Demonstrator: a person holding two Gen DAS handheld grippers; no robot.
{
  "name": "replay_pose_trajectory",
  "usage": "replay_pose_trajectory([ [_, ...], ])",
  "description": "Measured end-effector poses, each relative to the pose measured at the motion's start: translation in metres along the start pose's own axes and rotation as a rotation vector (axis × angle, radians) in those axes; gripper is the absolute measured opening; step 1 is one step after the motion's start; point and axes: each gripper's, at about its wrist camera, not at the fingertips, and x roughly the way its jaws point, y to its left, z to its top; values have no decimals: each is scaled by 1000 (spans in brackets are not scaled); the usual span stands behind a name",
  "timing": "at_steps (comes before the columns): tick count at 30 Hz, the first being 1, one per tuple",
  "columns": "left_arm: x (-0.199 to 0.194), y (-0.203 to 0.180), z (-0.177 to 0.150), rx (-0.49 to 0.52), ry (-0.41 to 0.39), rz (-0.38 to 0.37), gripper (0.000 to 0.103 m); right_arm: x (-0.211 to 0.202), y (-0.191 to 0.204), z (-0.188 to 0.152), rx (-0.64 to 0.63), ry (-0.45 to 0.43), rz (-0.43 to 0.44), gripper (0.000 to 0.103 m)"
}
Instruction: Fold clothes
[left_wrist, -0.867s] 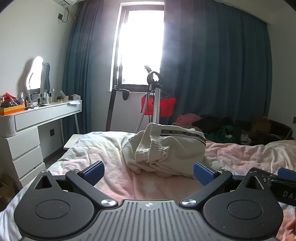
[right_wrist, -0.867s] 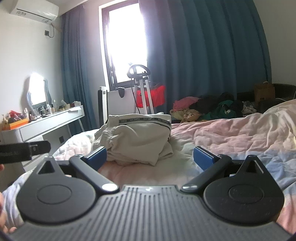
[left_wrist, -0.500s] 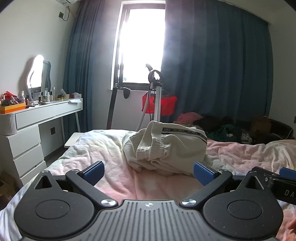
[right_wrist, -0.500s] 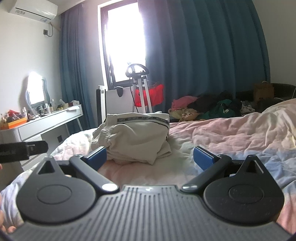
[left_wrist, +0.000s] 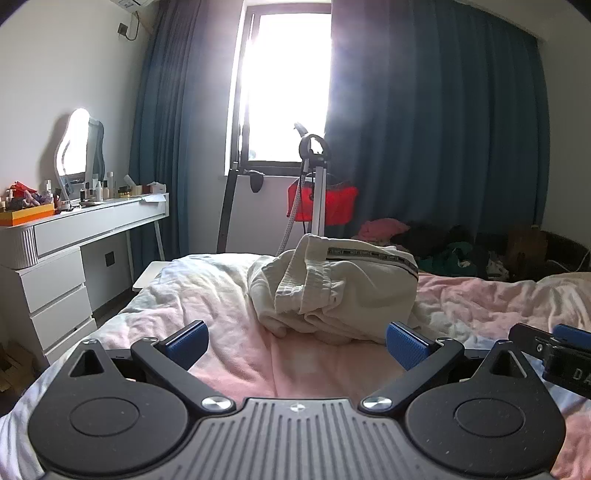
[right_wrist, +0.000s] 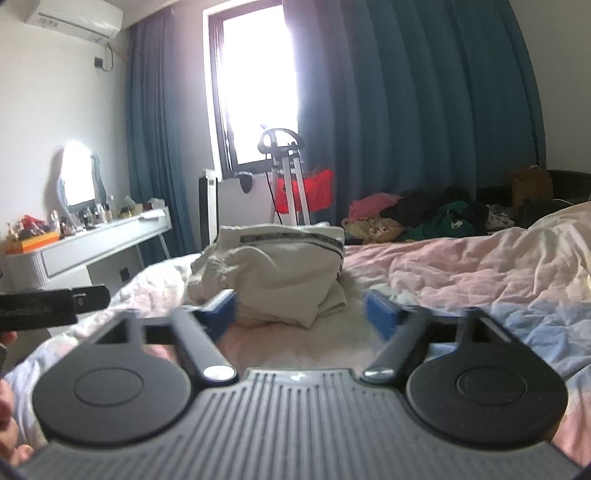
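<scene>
A bed (left_wrist: 229, 332) is seen w/ a rumpled pink-and-white duvet, soft and creased, pale blue at the near right corner in the right wrist view; behind it, dark blue curtains (left_wrist: 443, 147) are hung in heavy pleats beside a bright window (left_wrist: 284, 96); a white vanity desk (left_wrist: 85, 225) w/ drawers, bottles and a lit wavy-edged mirror (left_wrist: 75, 144) is set at the left wall; an AC unit (right_wrist: 75, 18) is mounted high up; a metal-framed stand w/ a red bag (left_wrist: 325, 203) is placed under the window; a heap of mixed clothes (right_wrist: 424, 218) is piled at the far right.

The cream garment (left_wrist: 340, 291) is bunched in a loose mound on the bed's middle, thick knit-like cloth, ribbed hem, a dark patterned stripe along its top edge.

The left gripper (left_wrist: 297, 343) is held wide open, blue ridged pads empty, short of the garment; the right gripper (right_wrist: 299, 314) is likewise spread wide, nothing gripped, its pads flanking the mound's near edge; contact can't be told.
</scene>
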Motion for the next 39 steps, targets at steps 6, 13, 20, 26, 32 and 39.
replay_pose_trajectory([
  [6, -1, -1, -1, 9, -14, -10, 103, -1, -4, -1, 18, -8, -8, 60],
  [13, 10, -10, 10, 52, -6, -48, 103, -4, -10, -1, 51, -20, -27, 72],
  [20, 32, -11, 44, 40, -13, -22, 103, 0, -18, -3, 59, -10, -48, 87],
  [26, 46, 11, 32, -6, 1, -23, 103, 16, -17, -11, 61, 35, -35, 86],
  [32, 62, 50, 24, -81, 48, 67, 103, 71, -1, 15, 25, 81, 8, 86],
  [39, 104, 101, 14, -282, 160, 144, 103, 219, 50, 63, 17, 177, 75, 85],
])
